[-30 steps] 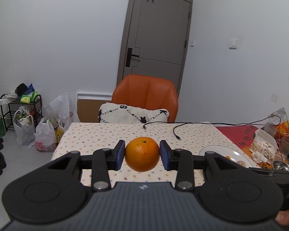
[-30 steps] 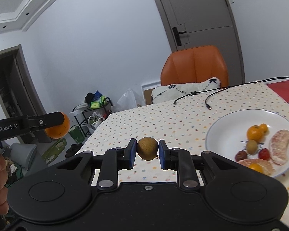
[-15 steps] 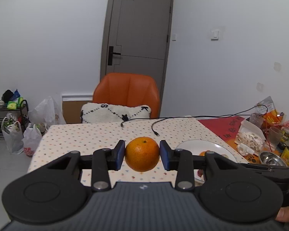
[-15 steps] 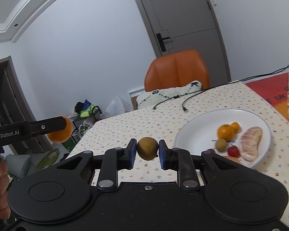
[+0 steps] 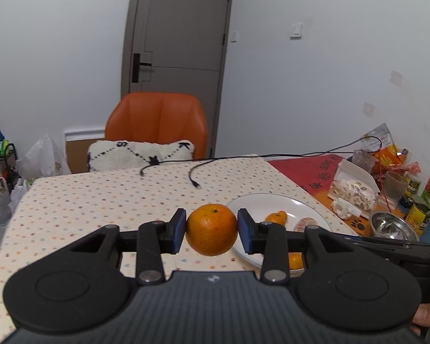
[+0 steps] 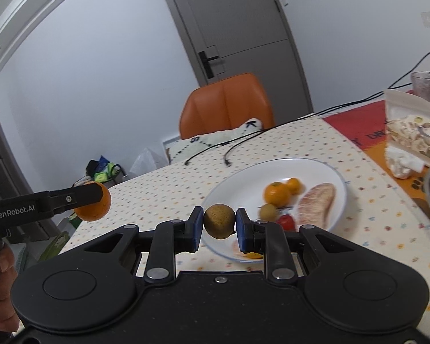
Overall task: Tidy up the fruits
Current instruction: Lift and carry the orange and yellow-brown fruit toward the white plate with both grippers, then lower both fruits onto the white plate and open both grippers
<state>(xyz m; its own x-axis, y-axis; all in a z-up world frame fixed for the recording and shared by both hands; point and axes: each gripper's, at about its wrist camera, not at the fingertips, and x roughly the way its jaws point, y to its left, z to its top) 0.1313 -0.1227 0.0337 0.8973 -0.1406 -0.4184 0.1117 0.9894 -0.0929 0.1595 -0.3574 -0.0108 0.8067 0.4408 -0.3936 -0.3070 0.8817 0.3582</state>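
The left tongs (image 5: 211,230) clamp a round orange mandarin (image 5: 211,229) in the air above the dotted tabletop (image 5: 100,200). The right tongs (image 6: 219,225) pinch a small brownish-green round fruit (image 6: 219,221) over the near rim of a white round plate (image 6: 243,177), which holds other fruit pieces.

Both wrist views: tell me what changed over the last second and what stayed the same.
Both grippers swung toward the white plate, which now sits nearer and more central in each view. Nothing was let go: the left gripper still clamps the orange, the right gripper still clamps the brownish round fruit. The fruit on the plate is unmoved.
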